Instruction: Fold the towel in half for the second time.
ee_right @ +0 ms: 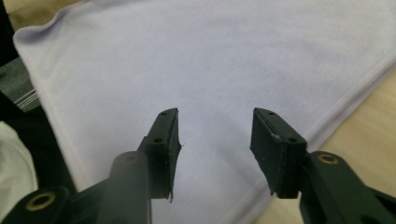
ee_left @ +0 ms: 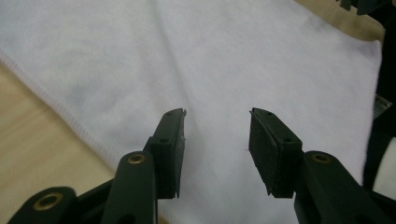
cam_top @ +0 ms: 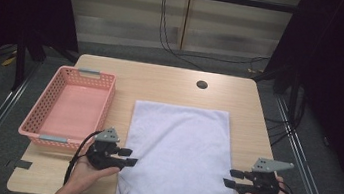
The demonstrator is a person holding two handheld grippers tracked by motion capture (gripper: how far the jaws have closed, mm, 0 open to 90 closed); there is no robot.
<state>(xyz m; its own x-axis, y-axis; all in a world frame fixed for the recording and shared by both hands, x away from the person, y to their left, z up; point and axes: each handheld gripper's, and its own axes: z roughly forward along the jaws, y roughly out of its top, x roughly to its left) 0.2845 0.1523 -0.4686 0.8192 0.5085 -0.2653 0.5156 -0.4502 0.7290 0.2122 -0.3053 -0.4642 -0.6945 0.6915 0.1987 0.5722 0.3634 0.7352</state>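
Note:
A white cloth [cam_top: 177,153] lies flat on the wooden table [cam_top: 161,83], its front edge at the table's front edge. My left gripper [cam_top: 131,156] sits at the cloth's left edge near the front, pointing right over it. In the left gripper view the jaws [ee_left: 217,114] stand open above the cloth [ee_left: 233,56] with nothing between the pads. My right gripper [cam_top: 228,178] is at the cloth's right edge, pointing left. Its jaws [ee_right: 215,112] are open too, over the cloth [ee_right: 210,56], gripping nothing.
An empty pink basket [cam_top: 109,99] stands at the table's left, just behind my left hand. A round cable hole [cam_top: 202,85] lies at the far middle of the table. Bare wood runs behind the cloth and along its right side.

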